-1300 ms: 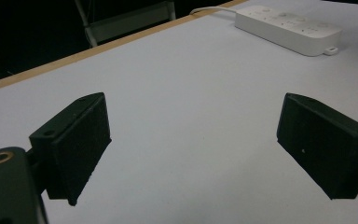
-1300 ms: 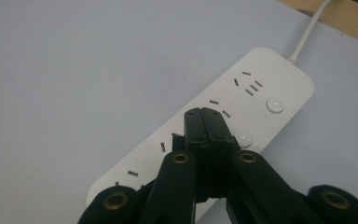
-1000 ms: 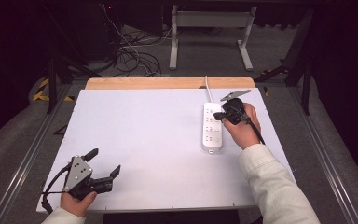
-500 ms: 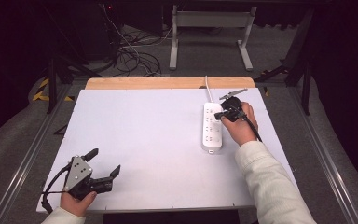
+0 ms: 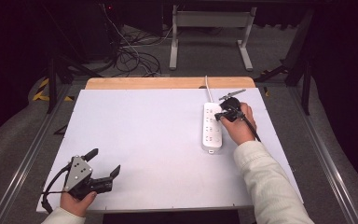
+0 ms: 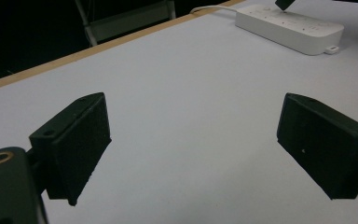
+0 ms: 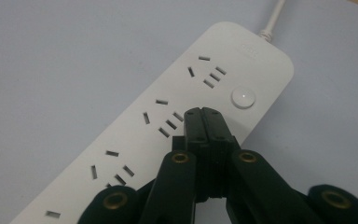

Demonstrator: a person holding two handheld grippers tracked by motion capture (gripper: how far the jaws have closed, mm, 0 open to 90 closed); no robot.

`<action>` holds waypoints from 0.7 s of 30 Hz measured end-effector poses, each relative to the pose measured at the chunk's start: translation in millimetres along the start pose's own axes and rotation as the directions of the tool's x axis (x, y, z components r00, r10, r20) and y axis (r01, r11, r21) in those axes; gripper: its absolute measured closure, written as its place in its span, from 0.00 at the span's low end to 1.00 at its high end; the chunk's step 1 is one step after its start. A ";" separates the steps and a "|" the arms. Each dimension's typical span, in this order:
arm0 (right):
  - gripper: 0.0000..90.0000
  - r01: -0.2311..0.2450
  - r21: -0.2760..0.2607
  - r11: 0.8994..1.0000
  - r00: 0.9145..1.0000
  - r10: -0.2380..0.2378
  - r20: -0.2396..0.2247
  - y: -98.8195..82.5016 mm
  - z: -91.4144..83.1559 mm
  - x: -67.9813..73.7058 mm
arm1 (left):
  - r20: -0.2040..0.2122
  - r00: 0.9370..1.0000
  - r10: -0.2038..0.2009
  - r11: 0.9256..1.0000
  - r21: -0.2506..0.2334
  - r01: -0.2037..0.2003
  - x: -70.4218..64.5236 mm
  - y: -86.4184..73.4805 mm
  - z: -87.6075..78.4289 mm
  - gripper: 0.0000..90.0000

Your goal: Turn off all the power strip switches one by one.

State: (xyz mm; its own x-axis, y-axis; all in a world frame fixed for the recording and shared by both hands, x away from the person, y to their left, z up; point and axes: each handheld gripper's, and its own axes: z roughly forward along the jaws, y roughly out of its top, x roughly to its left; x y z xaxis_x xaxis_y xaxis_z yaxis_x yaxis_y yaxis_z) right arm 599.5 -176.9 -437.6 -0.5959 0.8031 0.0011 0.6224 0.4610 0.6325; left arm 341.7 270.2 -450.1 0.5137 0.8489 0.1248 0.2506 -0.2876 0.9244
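Observation:
A white power strip (image 5: 212, 127) lies lengthwise on the right half of the white table, its cord running to the far edge. My right gripper (image 5: 220, 116) is shut with nothing between its jaws, its tip just above the strip (image 7: 168, 126) near the round button (image 7: 242, 97). That same gripper (image 7: 204, 114) hovers beside a socket. My left gripper (image 5: 103, 162) rests near the table's front left corner, jaws wide open and empty. In the left gripper view its open jaws (image 6: 193, 149) face the strip (image 6: 290, 28) far off.
The white tabletop (image 5: 144, 135) has a wooden strip (image 5: 168, 83) along its far edge. Behind it are cables (image 5: 130, 58) on the floor and a metal stand (image 5: 209, 32). Metal rails run along both table sides.
The right gripper has shifted slightly along the power strip toward its far end. The left gripper has stayed put.

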 end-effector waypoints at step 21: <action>1.00 -0.018 0.021 1.000 1.000 0.018 -0.003 -2.5 4.8 -0.3 | 0.003 1.000 0.000 1.000 0.000 0.000 -0.4 -0.1 -0.3 0.11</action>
State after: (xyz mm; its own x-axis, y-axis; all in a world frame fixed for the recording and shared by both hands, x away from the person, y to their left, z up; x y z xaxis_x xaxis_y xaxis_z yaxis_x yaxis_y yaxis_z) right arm 600.6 -176.5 -442.9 -0.5864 0.8099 0.0147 0.6434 0.4547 0.6159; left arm 341.2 270.0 -450.1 0.5160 0.8476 0.1237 0.2506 -0.2874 0.9244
